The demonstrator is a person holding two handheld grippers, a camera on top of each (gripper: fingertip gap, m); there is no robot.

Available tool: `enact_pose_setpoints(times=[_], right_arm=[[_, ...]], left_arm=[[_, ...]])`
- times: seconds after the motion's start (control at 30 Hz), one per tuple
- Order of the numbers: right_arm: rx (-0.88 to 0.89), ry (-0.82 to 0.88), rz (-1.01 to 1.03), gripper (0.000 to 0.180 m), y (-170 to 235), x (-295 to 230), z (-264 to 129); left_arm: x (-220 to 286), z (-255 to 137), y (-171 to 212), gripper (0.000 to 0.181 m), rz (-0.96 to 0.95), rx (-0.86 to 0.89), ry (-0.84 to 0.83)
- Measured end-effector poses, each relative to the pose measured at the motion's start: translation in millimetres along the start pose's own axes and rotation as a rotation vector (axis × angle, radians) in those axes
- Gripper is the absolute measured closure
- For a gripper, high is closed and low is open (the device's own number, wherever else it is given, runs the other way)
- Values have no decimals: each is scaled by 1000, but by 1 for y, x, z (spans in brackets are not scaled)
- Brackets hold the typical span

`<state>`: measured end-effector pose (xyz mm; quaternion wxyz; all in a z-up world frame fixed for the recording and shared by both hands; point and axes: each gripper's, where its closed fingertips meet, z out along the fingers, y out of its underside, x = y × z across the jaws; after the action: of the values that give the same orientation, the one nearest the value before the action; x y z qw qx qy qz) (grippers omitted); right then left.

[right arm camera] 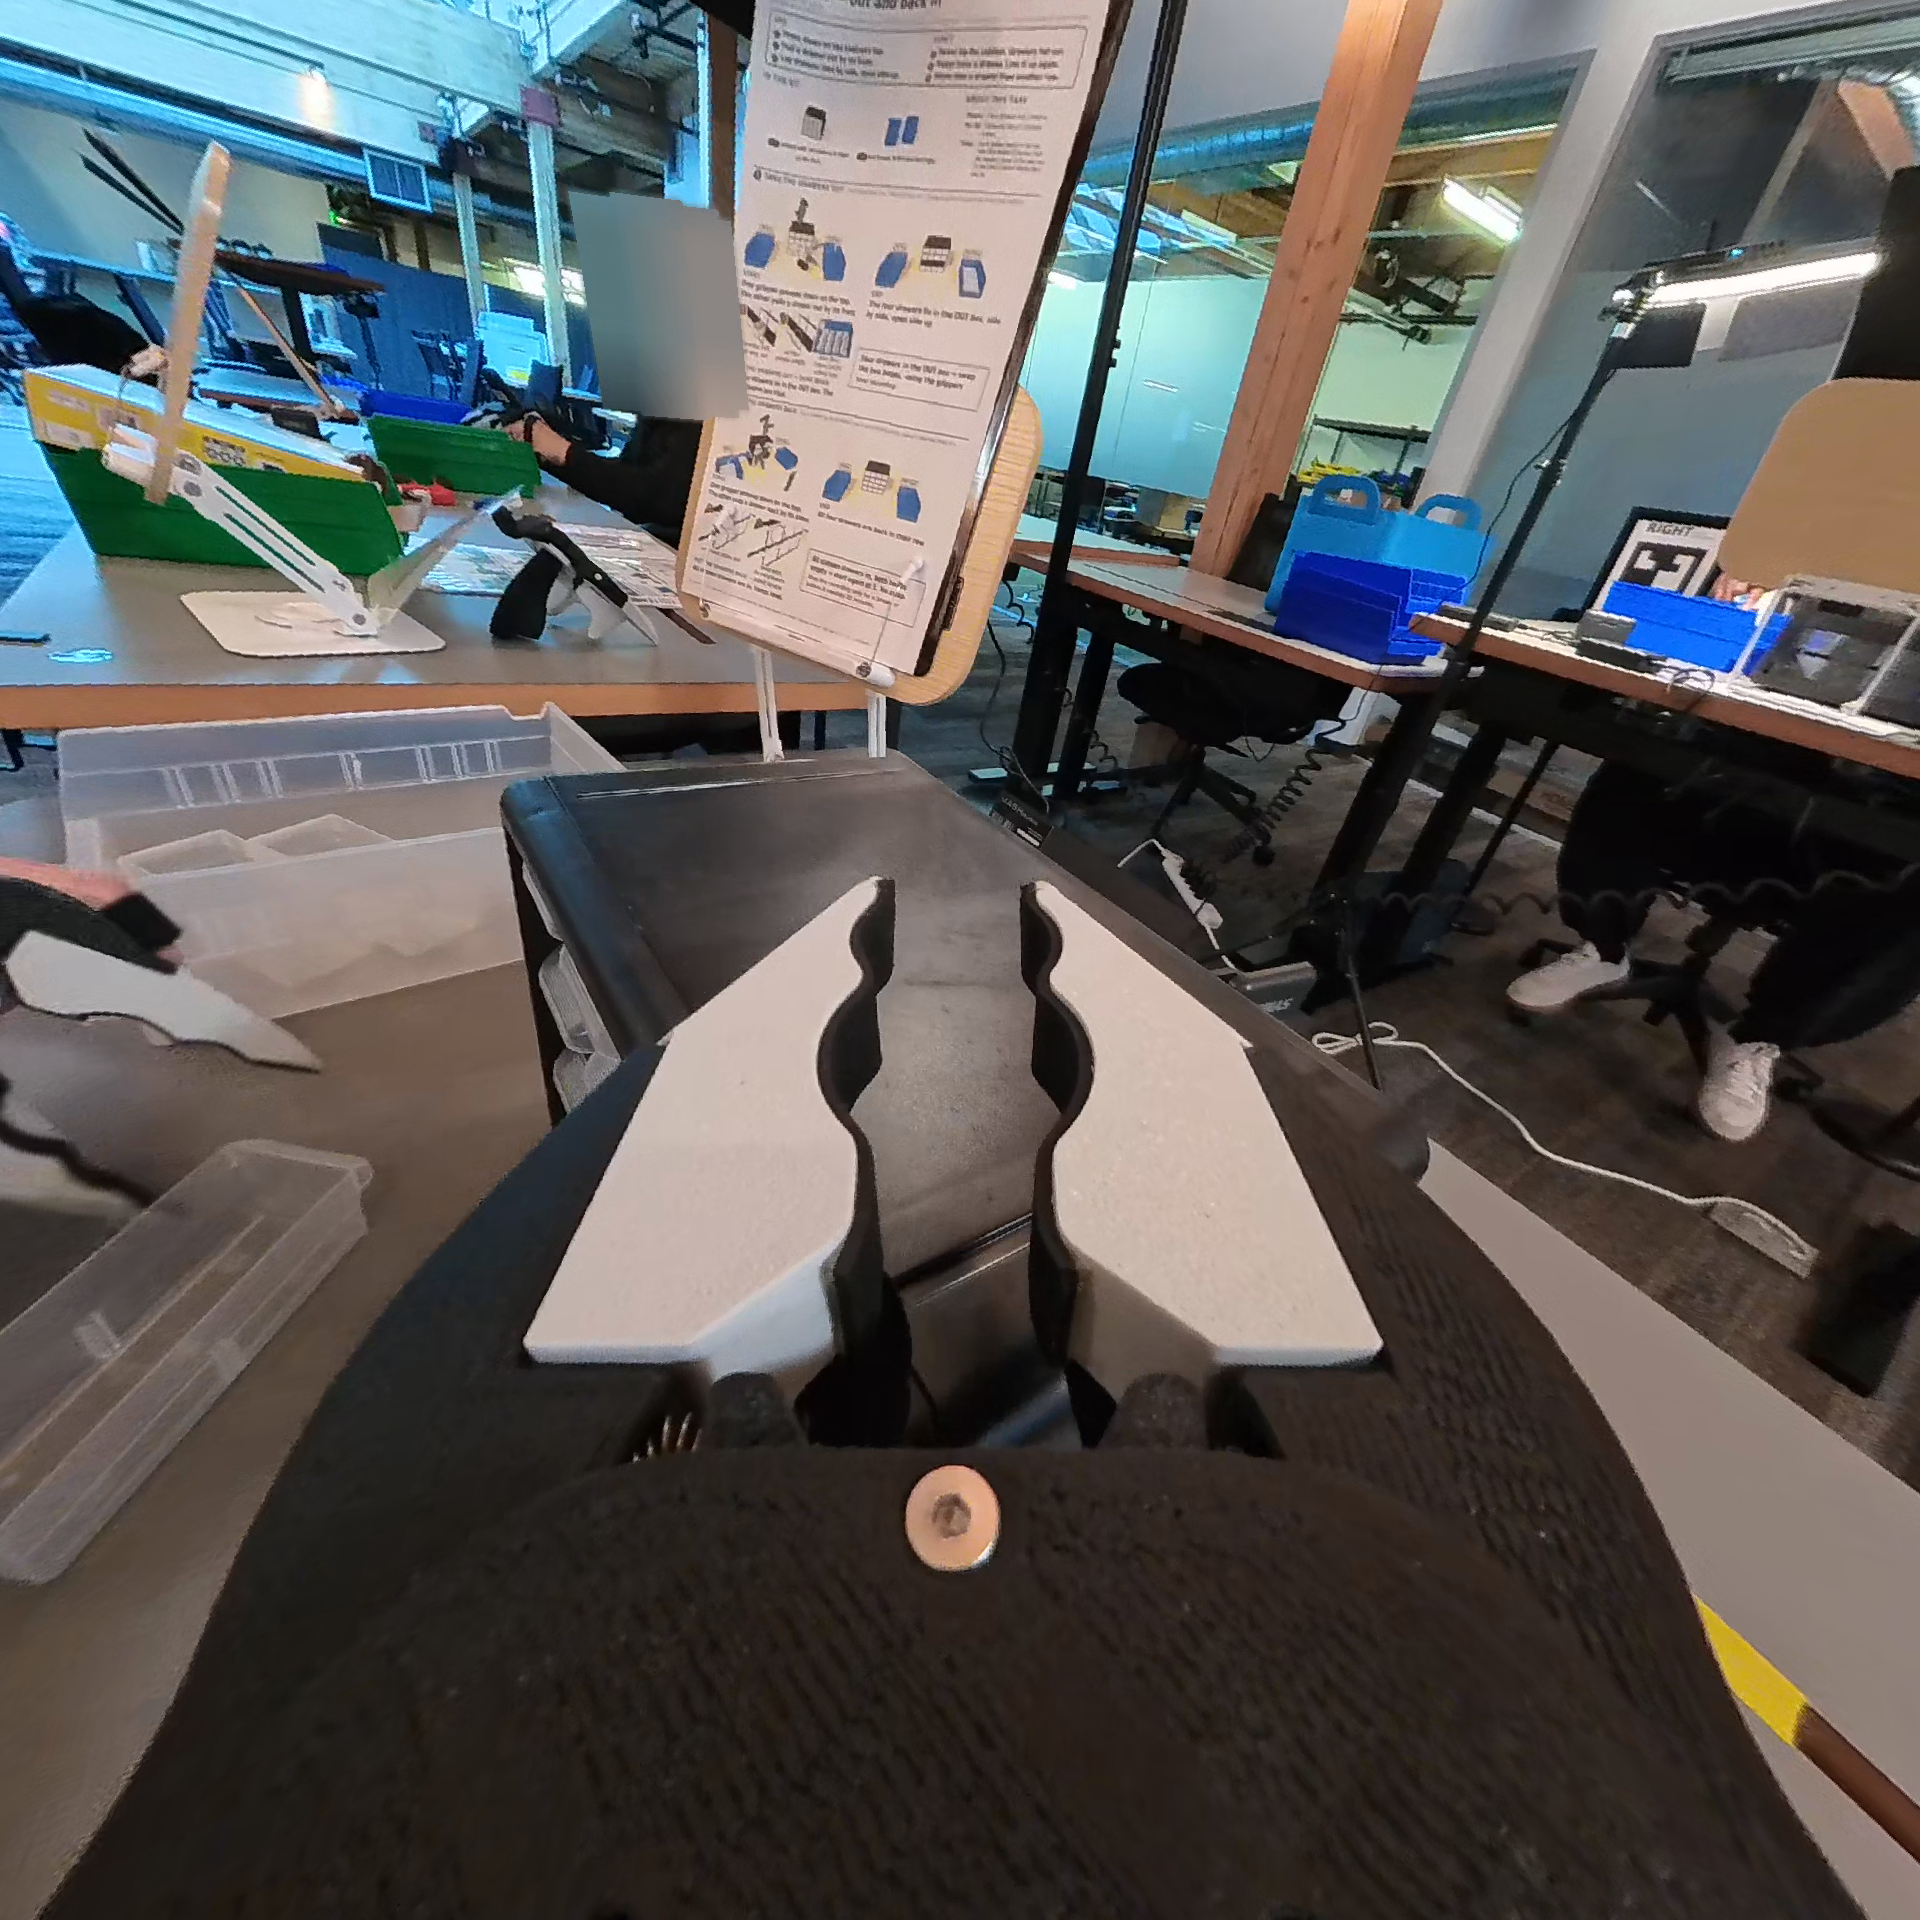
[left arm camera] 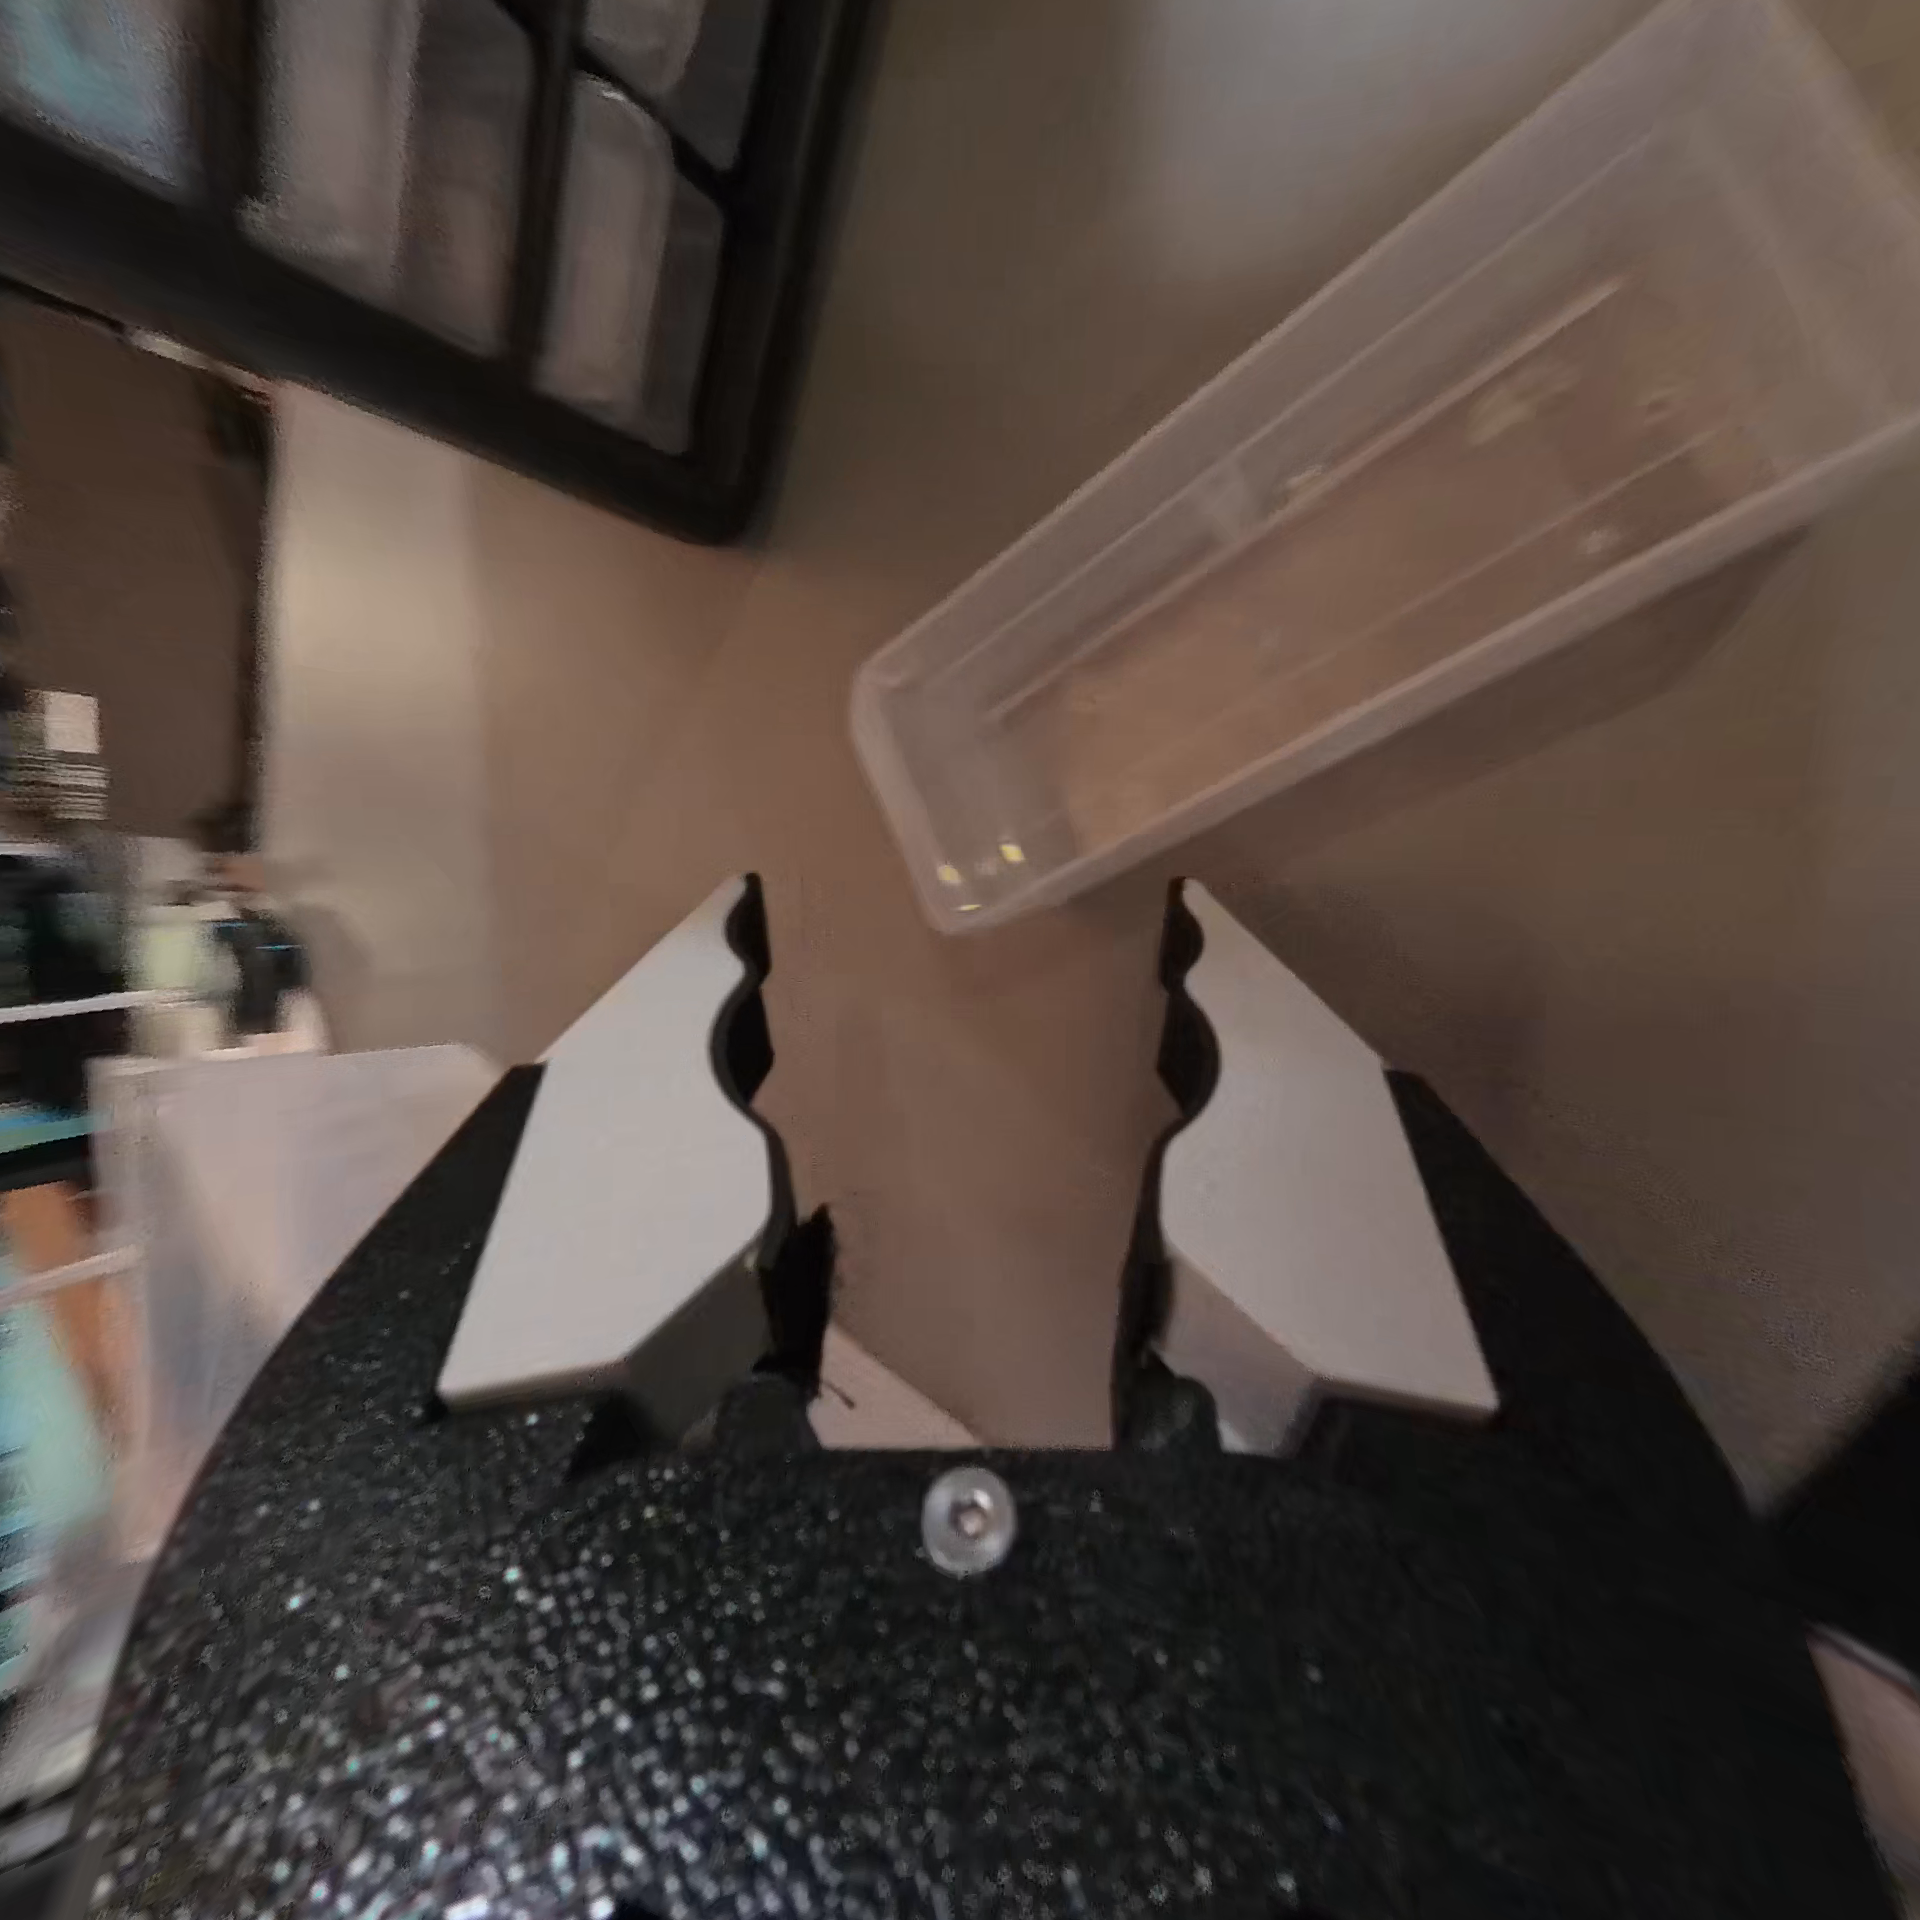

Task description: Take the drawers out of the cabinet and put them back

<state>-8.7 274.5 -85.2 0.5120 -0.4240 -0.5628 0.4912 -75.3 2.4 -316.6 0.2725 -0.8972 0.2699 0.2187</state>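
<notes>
The black cabinet (right arm camera: pixel 727 862) stands on the grey table, with clear drawers showing in its left face. My right gripper (right arm camera: pixel 956 888) is low over the cabinet top, its jaws a narrow gap apart with nothing between them. A clear plastic drawer (left arm camera: pixel 1351 582) lies on the table, out of the cabinet. My left gripper (left arm camera: pixel 966 894) is wide open and empty, its tips just short of the drawer's near end. The cabinet front (left arm camera: pixel 468 239) is blurred at the upper left. In the right wrist view the drawer (right arm camera: pixel 156 1351) lies at the lower left under one of the left gripper's fingers (right arm camera: pixel 156 1013).
A clear storage bin (right arm camera: pixel 312 748) holding small clear trays stands left of the cabinet. A sheet on a wooden board (right arm camera: pixel 883 343) stands behind it. The table's right edge (right arm camera: pixel 1756 1683) has yellow tape. Beyond are other tables, chairs, floor cables and a seated person's legs (right arm camera: pixel 1725 1081).
</notes>
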Motion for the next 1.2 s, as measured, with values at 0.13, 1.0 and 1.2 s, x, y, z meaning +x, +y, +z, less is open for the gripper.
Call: enact_pose_setpoints(times=[0.13, 1.0, 1.2], right_arm=[[8, -7, 11, 157, 0, 0, 0], [7, -7, 8, 157, 0, -1, 0], [14, -14, 20, 157, -1, -1, -1]], left_arm=[[-23, 11, 8, 120, 94, -31, -145], [44, -44, -5, 112, 61, 97, 229], [54, -33, 27, 114, 255, -5, 233]])
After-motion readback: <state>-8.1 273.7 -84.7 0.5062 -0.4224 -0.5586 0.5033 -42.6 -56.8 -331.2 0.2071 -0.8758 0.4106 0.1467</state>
